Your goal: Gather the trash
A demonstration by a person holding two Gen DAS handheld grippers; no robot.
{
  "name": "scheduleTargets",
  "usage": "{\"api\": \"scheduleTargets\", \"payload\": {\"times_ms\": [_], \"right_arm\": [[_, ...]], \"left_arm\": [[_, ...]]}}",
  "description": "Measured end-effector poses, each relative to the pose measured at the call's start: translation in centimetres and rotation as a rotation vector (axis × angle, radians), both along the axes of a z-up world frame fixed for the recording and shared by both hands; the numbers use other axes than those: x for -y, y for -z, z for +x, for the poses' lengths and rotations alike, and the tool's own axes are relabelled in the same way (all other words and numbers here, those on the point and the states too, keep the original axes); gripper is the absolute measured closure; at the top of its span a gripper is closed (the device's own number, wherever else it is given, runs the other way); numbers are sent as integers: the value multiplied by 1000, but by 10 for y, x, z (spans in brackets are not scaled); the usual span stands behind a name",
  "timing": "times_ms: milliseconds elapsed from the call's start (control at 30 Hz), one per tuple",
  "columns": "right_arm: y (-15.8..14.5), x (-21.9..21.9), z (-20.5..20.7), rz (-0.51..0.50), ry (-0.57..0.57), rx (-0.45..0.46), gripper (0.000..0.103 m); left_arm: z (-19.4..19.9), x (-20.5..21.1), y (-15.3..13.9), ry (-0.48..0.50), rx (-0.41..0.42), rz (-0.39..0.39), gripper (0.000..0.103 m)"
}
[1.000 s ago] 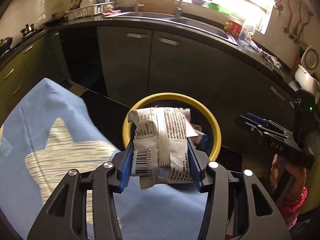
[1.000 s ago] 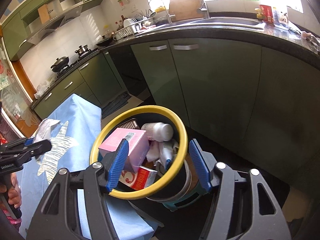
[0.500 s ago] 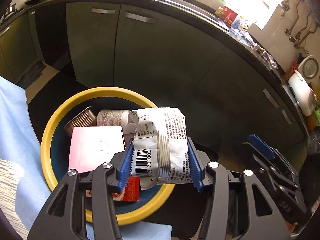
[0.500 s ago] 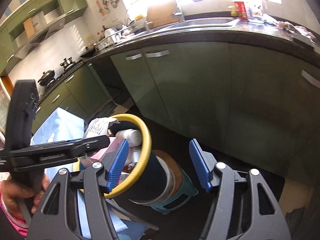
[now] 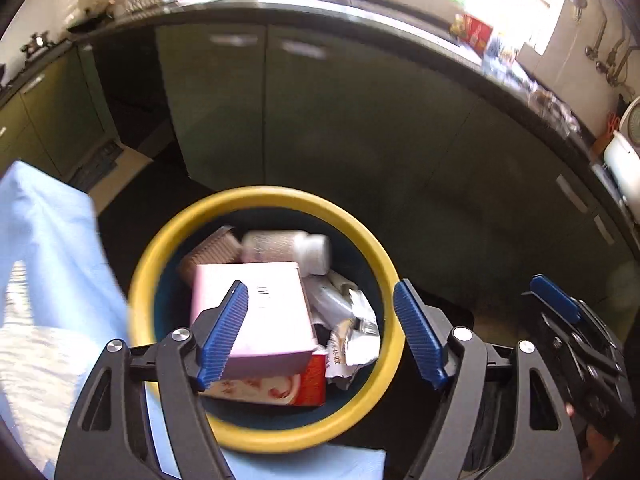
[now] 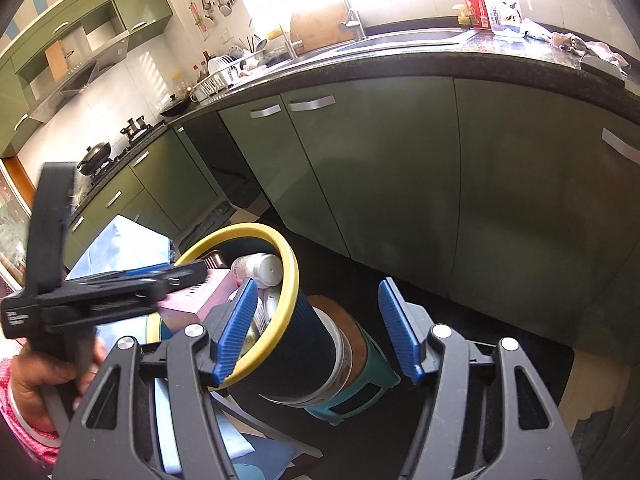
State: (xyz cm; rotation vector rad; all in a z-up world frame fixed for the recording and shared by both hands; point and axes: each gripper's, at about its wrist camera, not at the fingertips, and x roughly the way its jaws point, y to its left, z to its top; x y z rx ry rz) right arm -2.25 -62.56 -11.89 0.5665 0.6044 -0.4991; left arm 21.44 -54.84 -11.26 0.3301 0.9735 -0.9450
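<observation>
A dark bin with a yellow rim [image 5: 384, 264] holds a pink box [image 5: 272, 320], a white bottle [image 5: 288, 246], a brown paper cup [image 5: 208, 252] and a red-and-white carton [image 5: 280, 390]. A silver-white snack wrapper [image 5: 354, 336] lies loose inside it, right of the box. My left gripper [image 5: 320, 292] hovers over the bin, its jaws opening and nothing between the pads. My right gripper [image 6: 316, 292] is open and empty, to the right of the bin's rim [image 6: 290, 276]. The right wrist view shows the left gripper [image 6: 192, 274] from the side, held by a hand.
The bin leans on a teal stool [image 6: 360, 384] on the dark floor. A light-blue cloth [image 5: 52, 260] covers a surface left of it. Green cabinets [image 6: 400, 168] under a dark counter close off the back. The right gripper [image 5: 560, 312] sits at the left view's right edge.
The left gripper moved over the bin and spread its jaws; the wrapper it held dropped into the bin beside the pink box. The right gripper shifted rightwards earlier, then stayed still.
</observation>
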Motion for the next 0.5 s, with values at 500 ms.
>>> {"api": "scheduleTargets", "payload": {"times_ms": [500], "right_arm": [[-35,-109,52,-65,-350,29,30]], "left_arm": [[-43,-298,-95,-419,336,-158,5]]}}
